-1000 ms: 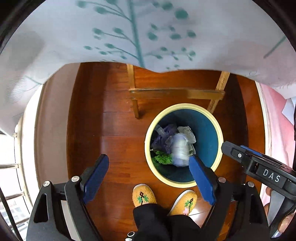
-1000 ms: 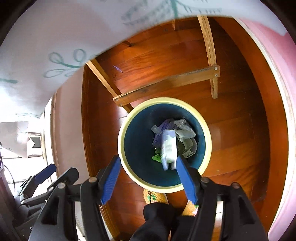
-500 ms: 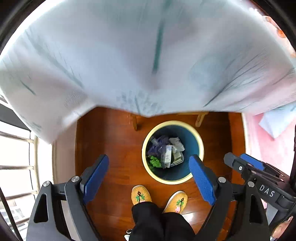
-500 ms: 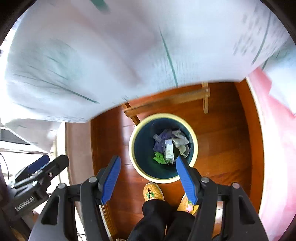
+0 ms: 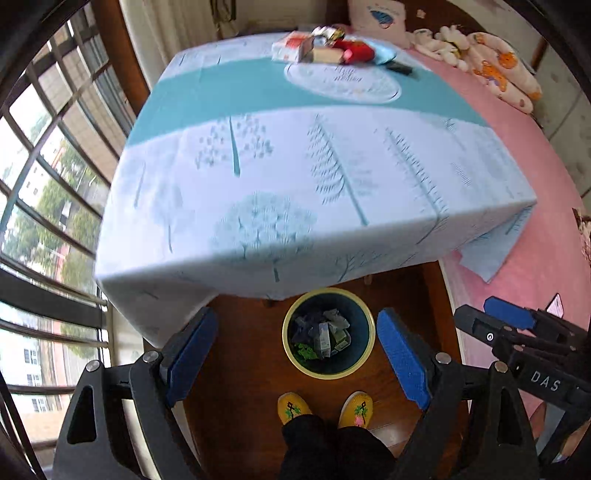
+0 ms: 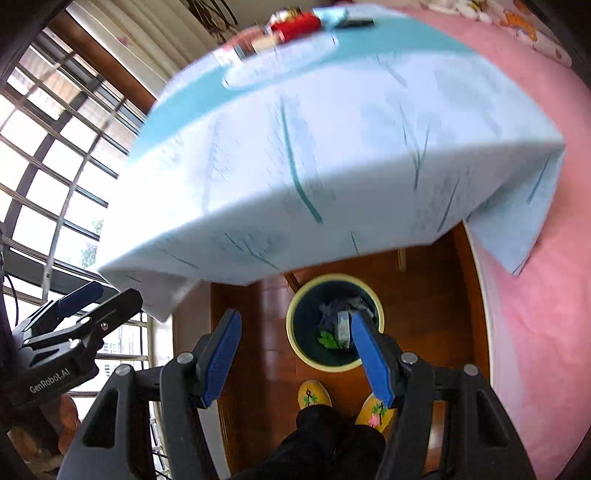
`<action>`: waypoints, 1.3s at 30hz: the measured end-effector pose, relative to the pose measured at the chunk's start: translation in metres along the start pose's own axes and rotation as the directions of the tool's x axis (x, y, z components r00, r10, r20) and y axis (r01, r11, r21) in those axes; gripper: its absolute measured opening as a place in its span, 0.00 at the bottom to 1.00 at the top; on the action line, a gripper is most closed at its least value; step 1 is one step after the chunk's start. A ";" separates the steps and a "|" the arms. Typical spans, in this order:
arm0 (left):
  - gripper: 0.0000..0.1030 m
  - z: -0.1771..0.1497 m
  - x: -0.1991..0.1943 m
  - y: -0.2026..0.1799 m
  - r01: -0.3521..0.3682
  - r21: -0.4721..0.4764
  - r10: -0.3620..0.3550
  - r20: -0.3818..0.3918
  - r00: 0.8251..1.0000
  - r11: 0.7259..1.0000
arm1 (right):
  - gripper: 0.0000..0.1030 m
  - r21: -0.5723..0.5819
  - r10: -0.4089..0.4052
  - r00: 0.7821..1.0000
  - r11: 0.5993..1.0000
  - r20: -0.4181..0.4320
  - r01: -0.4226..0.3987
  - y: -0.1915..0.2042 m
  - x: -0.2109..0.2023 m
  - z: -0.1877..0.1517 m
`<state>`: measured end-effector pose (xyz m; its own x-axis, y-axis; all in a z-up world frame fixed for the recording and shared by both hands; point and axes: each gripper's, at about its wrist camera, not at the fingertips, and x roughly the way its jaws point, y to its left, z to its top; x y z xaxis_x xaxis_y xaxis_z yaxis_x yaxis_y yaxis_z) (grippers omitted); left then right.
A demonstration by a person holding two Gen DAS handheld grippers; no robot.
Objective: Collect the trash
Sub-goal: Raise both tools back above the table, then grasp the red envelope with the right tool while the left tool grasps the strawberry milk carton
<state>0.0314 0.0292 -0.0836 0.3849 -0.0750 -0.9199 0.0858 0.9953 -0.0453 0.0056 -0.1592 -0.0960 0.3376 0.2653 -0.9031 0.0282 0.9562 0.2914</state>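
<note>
A round bin point(image 5: 290, 350) with a cream rim and dark blue inside stands on the wooden floor under the table's near edge; it also shows in the right wrist view point(image 6: 295, 343). It holds crumpled wrappers and a small white carton point(image 5: 324, 335). At the table's far end lie boxes, packets and a red item point(image 5: 325, 48), also blurred in the right wrist view point(image 6: 280, 31). My left gripper point(image 5: 295, 354) is open and empty, high above the bin. My right gripper point(image 6: 295, 350) is open and empty too.
The table wears a white and teal tree-print cloth point(image 5: 295, 177). A pink bed point(image 5: 535, 258) with plush toys point(image 5: 491, 66) lies to the right. Barred windows point(image 5: 44, 184) fill the left. The person's yellow slippers point(image 5: 325, 406) stand just before the bin.
Both grippers have risen from close above the bin to above table height. The tabletop and the items at its far end have come into view. Both stay open.
</note>
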 end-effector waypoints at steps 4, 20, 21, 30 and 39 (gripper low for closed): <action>0.85 0.017 -0.027 0.002 0.000 0.059 -0.003 0.047 0.999 0.998 | 0.61 0.009 0.023 0.999 1.000 0.040 -0.024 0.015 -0.027 0.014; 0.85 0.094 -0.099 0.021 -0.026 0.186 -0.027 0.278 0.960 0.982 | 0.61 -0.060 -0.051 0.963 0.996 0.265 0.069 0.081 -0.094 0.088; 0.85 0.098 -0.102 0.021 -0.032 0.193 -0.026 0.289 0.957 0.981 | 0.61 -0.068 -0.055 0.962 0.995 0.269 0.075 0.084 -0.095 0.094; 0.85 0.159 -0.098 0.026 -0.067 0.162 0.009 0.336 0.942 0.984 | 0.61 -0.097 -0.077 0.972 0.990 0.224 0.101 0.087 -0.080 0.165; 0.85 0.257 -0.029 0.021 -0.094 0.071 0.075 0.234 0.969 0.993 | 0.61 -0.097 -0.021 0.991 0.995 0.130 0.034 0.048 -0.025 0.275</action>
<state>0.2578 0.0361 0.0423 0.5946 -0.0121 -0.8040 0.1139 0.9911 0.0694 0.2573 -0.1544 0.0272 0.4561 0.2264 -0.8607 -0.0512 0.9722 0.2286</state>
